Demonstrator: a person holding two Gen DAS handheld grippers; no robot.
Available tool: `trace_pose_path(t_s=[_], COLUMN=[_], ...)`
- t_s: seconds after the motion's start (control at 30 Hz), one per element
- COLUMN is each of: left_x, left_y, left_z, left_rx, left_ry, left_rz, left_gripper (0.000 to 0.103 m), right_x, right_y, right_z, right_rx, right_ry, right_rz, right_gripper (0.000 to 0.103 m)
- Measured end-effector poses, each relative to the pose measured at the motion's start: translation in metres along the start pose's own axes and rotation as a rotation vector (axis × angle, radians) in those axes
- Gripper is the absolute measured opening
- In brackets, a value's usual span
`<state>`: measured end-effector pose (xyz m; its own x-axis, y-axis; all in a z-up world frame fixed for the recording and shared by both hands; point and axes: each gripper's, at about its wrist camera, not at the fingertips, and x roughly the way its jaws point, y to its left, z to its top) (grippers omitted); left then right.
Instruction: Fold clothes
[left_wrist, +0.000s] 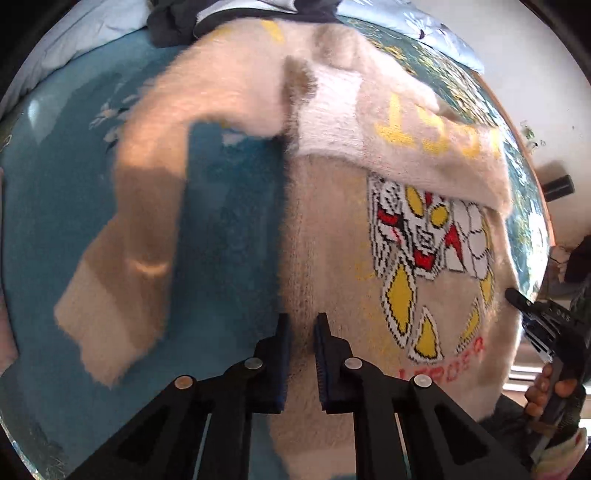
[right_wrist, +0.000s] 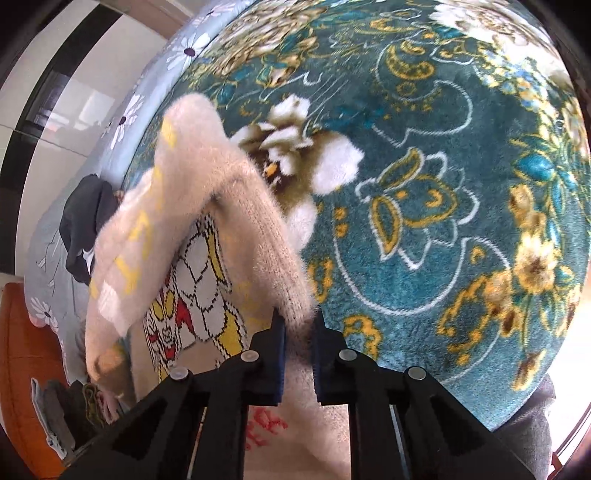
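A fuzzy cream sweater (left_wrist: 332, 240) with a red, yellow and white cartoon figure lies on a teal blanket (left_wrist: 229, 229). One sleeve (left_wrist: 122, 266) stretches out to the left. The other sleeve (left_wrist: 406, 136) is folded across the chest. My left gripper (left_wrist: 301, 332) sits at the sweater's left side edge near the hem, fingers close together with the fuzzy cloth between them. My right gripper (right_wrist: 298, 326) is shut on the sweater's (right_wrist: 236, 221) right edge, above the red lettering (right_wrist: 266, 428). It also shows in the left wrist view as the right gripper (left_wrist: 532, 314), held by a hand (left_wrist: 550, 391).
The teal blanket (right_wrist: 424, 203) with gold and white flowers spreads far to the right. A dark garment (left_wrist: 173, 22) lies beyond the sweater's collar, on pale floral bedding (right_wrist: 129, 114). An orange surface (right_wrist: 22, 350) and a small heap of clothes (right_wrist: 55, 417) lie at the left.
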<state>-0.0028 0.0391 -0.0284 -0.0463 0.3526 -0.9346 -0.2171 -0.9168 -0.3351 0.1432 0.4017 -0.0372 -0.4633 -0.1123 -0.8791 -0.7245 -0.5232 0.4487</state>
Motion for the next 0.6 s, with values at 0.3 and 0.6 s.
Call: trace_pose_path(t_s=[0.3, 0.6], left_x=[0.002, -0.047], left_y=[0.000, 0.108], left_z=[-0.024, -0.026], left_rx=[-0.080, -0.640], left_ry=[0.011, -0.209], left_rz=[-0.088, -0.534], left_gripper=[0.017, 0.073], right_x=[-0.006, -0.023], right_y=[-0.026, -0.045], right_z=[-0.005, -0.009], right_rx=[0.095, 0.187], right_ry=[0.030, -0.059], right_rz=[0.019, 0.147], right_gripper=[0.017, 0.036])
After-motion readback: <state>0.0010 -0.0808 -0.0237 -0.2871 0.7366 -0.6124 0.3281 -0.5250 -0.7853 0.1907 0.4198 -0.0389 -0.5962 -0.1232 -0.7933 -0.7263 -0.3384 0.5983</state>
